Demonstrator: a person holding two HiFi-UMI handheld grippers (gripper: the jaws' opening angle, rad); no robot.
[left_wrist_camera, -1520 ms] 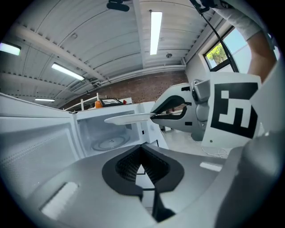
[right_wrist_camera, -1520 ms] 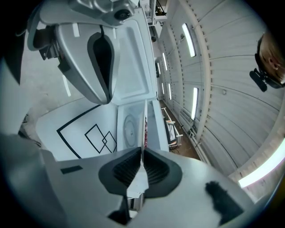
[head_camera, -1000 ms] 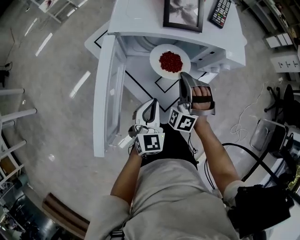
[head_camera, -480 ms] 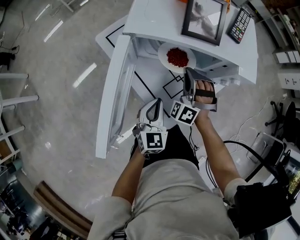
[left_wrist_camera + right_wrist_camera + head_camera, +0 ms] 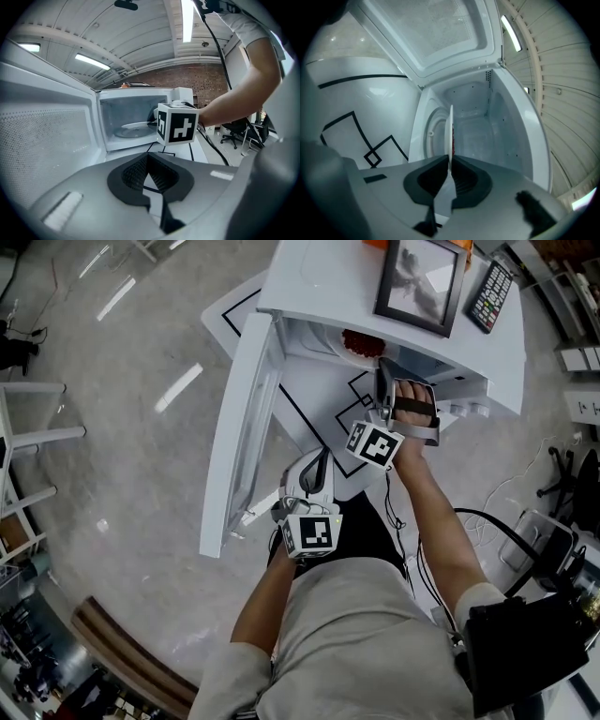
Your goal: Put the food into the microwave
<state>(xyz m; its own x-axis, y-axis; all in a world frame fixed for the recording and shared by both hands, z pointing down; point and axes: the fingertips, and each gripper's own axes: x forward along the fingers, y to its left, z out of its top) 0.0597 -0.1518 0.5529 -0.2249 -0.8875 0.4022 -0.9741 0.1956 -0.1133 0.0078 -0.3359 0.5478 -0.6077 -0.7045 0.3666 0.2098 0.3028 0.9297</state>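
- Head view: the plate (image 5: pixel 354 351) with red food (image 5: pixel 360 339) sits at the mouth of the microwave (image 5: pixel 309 282). Most of it is hidden under the microwave's top edge.
- In the right gripper view the plate (image 5: pixel 451 133) appears edge-on, a thin white line with the food (image 5: pixel 453 134) on one face. It is partly inside the cavity (image 5: pixel 487 122), in front of the turntable (image 5: pixel 433 136).
- The left gripper view shows the plate (image 5: pixel 135 125) level above the turntable (image 5: pixel 126 133). Whether the two touch cannot be told.
- The right gripper (image 5: pixel 450 161) is clenched on the plate's near rim, its pads almost together with only the thin rim between them.
- From above, the right gripper (image 5: pixel 380 367) reaches into the opening with a hand (image 5: pixel 412 418) behind it.
- The left gripper (image 5: pixel 149 157) has its jaws together at the tips and nothing between them.
- It hangs low, near the person's body (image 5: pixel 319 465), apart from the plate and just beside the door (image 5: pixel 239 437).
- The door stands wide open, swung to the left of the picture.
- A picture frame (image 5: pixel 422 282) and a remote (image 5: pixel 494 294) lie on top of the microwave.
- Below the opening is a white surface (image 5: pixel 319 399) with black lines.
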